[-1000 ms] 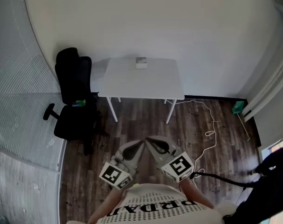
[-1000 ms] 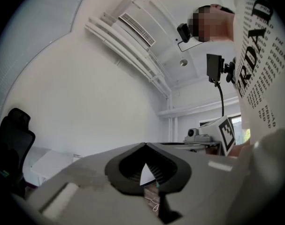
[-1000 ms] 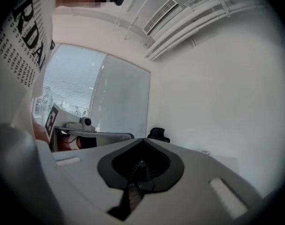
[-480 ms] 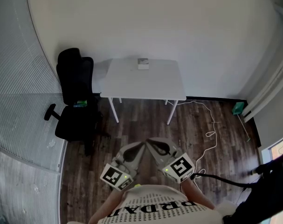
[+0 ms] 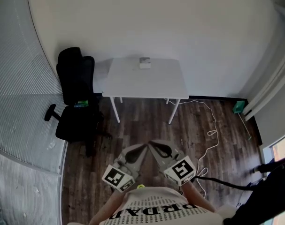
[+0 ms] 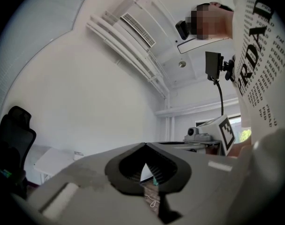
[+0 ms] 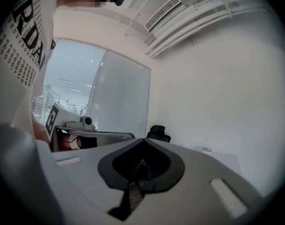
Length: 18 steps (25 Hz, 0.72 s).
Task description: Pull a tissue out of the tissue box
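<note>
The tissue box (image 5: 144, 62) is a small pale box at the far edge of a white table (image 5: 147, 81) across the room. It shows tiny in the left gripper view (image 6: 78, 153) and in the right gripper view (image 7: 206, 149). Both grippers hang close to the person's chest, far from the table. My left gripper (image 5: 143, 147) and right gripper (image 5: 150, 144) point forward with their tips nearly touching each other. Each one is shut with nothing held, as the left gripper view (image 6: 145, 144) and the right gripper view (image 7: 143, 139) show.
A black office chair (image 5: 76, 97) stands left of the table. A white cable (image 5: 210, 125) trails over the dark wood floor to the right, near a green object (image 5: 239, 108) by the wall. Dark gear (image 5: 271, 191) sits at the lower right. A glass partition (image 5: 15, 78) curves along the left.
Both grippers have drifted slightly lower in the head view, still tip to tip. The table and chair sit almost where they were.
</note>
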Each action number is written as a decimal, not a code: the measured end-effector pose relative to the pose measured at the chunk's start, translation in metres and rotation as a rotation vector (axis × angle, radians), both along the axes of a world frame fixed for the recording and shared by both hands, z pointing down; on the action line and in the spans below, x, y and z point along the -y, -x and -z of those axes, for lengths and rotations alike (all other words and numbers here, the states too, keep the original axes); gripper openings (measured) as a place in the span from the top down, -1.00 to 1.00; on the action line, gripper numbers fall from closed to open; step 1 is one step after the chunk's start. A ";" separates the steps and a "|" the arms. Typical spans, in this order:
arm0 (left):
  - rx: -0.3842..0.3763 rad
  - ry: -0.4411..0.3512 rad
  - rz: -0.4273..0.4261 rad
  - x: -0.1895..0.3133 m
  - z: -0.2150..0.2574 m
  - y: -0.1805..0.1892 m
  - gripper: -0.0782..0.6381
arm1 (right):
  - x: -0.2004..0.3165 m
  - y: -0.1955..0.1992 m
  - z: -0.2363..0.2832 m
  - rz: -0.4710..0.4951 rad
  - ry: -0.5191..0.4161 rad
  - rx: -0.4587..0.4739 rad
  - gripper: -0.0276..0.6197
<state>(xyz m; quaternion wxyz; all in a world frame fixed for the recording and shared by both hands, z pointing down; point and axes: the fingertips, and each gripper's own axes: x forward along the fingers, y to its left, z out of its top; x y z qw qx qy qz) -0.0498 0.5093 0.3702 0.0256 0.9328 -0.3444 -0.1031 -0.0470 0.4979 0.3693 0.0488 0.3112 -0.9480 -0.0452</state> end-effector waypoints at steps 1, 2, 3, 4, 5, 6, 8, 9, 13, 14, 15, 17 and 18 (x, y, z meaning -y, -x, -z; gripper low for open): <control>0.001 0.003 -0.002 0.000 0.000 0.001 0.81 | 0.000 0.001 0.000 -0.005 0.003 0.003 0.92; 0.000 0.004 -0.003 0.000 -0.001 0.001 0.81 | 0.000 0.001 0.000 -0.009 0.004 0.006 0.92; -0.001 0.005 -0.006 0.000 -0.001 0.002 0.81 | 0.000 0.002 0.000 -0.013 0.004 0.010 0.92; -0.004 0.006 -0.008 0.000 -0.001 0.002 0.81 | 0.001 0.002 -0.001 -0.016 0.004 0.015 0.92; -0.007 0.007 -0.011 0.001 -0.001 0.002 0.81 | 0.002 0.002 -0.001 -0.019 0.005 0.020 0.92; -0.010 0.009 -0.014 0.002 -0.001 0.002 0.81 | 0.003 0.001 -0.002 -0.020 0.006 0.021 0.92; -0.012 0.014 -0.018 0.002 -0.002 0.001 0.81 | 0.004 0.000 -0.002 -0.019 0.006 0.006 0.92; -0.011 0.016 -0.021 0.002 -0.003 0.000 0.81 | 0.004 0.000 -0.004 -0.021 0.007 -0.006 0.92; -0.006 0.025 -0.029 0.013 -0.009 -0.007 0.81 | 0.014 -0.007 -0.010 -0.034 0.021 -0.020 0.92; -0.003 0.030 -0.026 0.017 -0.011 -0.009 0.81 | 0.018 -0.009 -0.011 -0.033 0.026 -0.016 0.92; -0.001 0.034 -0.021 0.020 -0.011 -0.011 0.81 | 0.021 -0.011 -0.012 -0.028 0.029 -0.011 0.92; 0.004 0.037 -0.006 0.028 -0.010 -0.014 0.81 | 0.029 -0.014 -0.011 -0.017 0.032 -0.003 0.92; 0.007 0.037 0.002 0.032 -0.009 -0.015 0.81 | 0.033 -0.015 -0.010 -0.011 0.031 -0.001 0.92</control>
